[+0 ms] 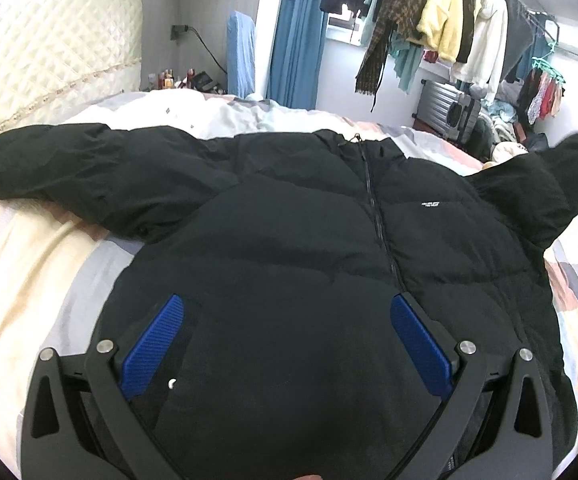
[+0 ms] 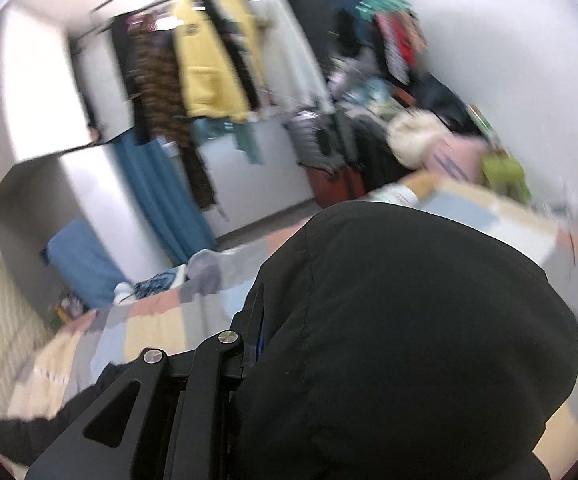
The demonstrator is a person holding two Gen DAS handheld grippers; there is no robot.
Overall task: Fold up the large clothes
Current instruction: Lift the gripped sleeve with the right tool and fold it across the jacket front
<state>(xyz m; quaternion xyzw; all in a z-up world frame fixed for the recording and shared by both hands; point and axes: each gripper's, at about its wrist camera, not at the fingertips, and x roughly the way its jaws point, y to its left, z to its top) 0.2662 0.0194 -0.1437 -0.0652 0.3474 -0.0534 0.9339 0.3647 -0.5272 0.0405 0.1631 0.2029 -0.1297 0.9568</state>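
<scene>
Jacket lies front-up across the bed, its hem under the released left gripper. The right gripper, clenched on the sleeve, should carry it across the chest in a smooth arc, keeping tension even so the padding folds flat.

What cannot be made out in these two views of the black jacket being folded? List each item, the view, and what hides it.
- Right tool, right wrist view: the jacket sleeve covers its far finger and the grip point.
- Chest label, left wrist view: print too small to read.
- Jacket hem, left wrist view: cut off by the bottom edge behind the left tool.
- Hanging clothes, right wrist view: motion blur smears details.
</scene>
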